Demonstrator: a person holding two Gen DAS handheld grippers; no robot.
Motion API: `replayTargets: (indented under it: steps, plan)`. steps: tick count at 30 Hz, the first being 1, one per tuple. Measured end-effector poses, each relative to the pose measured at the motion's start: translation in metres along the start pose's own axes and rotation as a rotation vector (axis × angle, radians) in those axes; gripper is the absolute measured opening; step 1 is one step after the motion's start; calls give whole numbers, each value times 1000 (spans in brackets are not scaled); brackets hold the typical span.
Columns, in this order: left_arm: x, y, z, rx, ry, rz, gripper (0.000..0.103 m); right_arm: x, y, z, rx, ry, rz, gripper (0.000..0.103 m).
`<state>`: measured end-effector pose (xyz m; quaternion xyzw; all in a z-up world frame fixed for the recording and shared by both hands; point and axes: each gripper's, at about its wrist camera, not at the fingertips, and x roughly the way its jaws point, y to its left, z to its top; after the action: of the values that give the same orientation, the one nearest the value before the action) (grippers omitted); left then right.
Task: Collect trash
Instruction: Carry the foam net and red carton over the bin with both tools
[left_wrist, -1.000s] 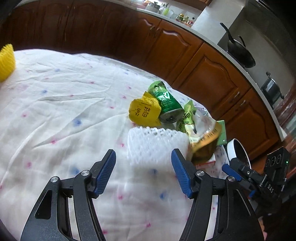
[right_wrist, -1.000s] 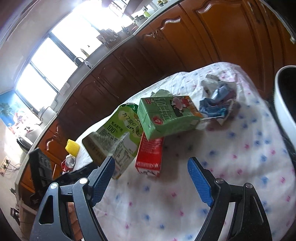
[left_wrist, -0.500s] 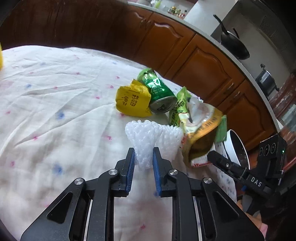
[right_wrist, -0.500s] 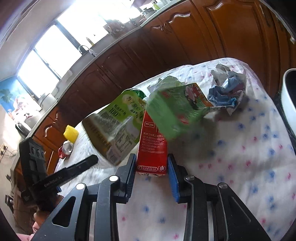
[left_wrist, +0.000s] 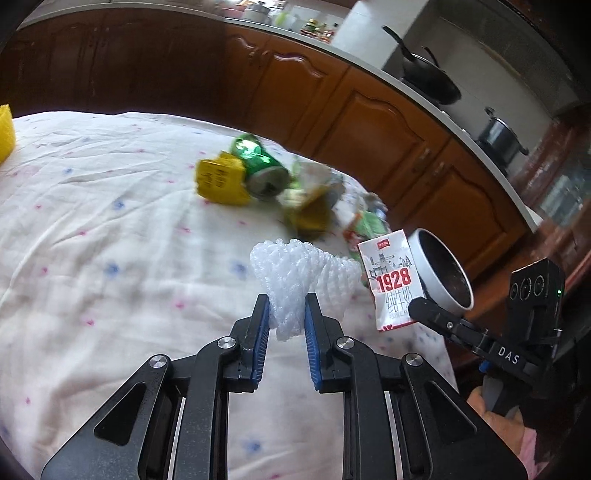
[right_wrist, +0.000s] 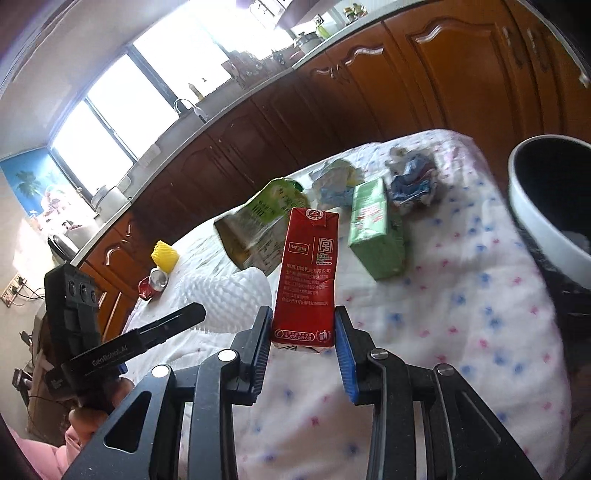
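Note:
My left gripper (left_wrist: 286, 310) is shut on a white foam fruit net (left_wrist: 295, 273), lifted above the flowered tablecloth (left_wrist: 110, 229). My right gripper (right_wrist: 301, 325) is shut on a red milk carton (right_wrist: 306, 277), held upright off the cloth. That carton (left_wrist: 393, 280) shows its white "1928" face in the left wrist view, in front of the white bin (left_wrist: 443, 273). The foam net (right_wrist: 229, 295) appears at the left of the right wrist view. A yellow wrapper (left_wrist: 221, 179), a green can (left_wrist: 262, 170) and crumpled bags (left_wrist: 314, 206) lie further back.
A green carton (right_wrist: 376, 229), a green juice pouch (right_wrist: 258, 229) and crumpled paper (right_wrist: 410, 181) lie on the table. A yellow foam net (right_wrist: 165, 254) and a red can (right_wrist: 153, 286) sit at the far end. The white bin (right_wrist: 535, 206) stands off the table's right edge. Wooden cabinets (left_wrist: 369, 122) ring the room.
Both grippers closed, the left on the foam net and the right on the red carton, then lifted them off the cloth. The green carton tumbled off the red one and now lies beside it.

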<state>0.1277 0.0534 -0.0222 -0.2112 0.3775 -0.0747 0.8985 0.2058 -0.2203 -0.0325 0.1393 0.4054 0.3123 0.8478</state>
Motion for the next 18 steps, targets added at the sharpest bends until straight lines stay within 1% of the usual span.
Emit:
replayTargets:
  steps: [4,9,18]
  plan:
    - [1,-19,-2,34,8,-22,17,-18,-8,-3,19,-35,-27,34]
    - [12,-44,-2,77,24,-51,17,-45,-31,0,53,-88,-79,34]
    - [31,-92,2,158,37,-104,17,-81,-69,1,105,-150,-170,34]
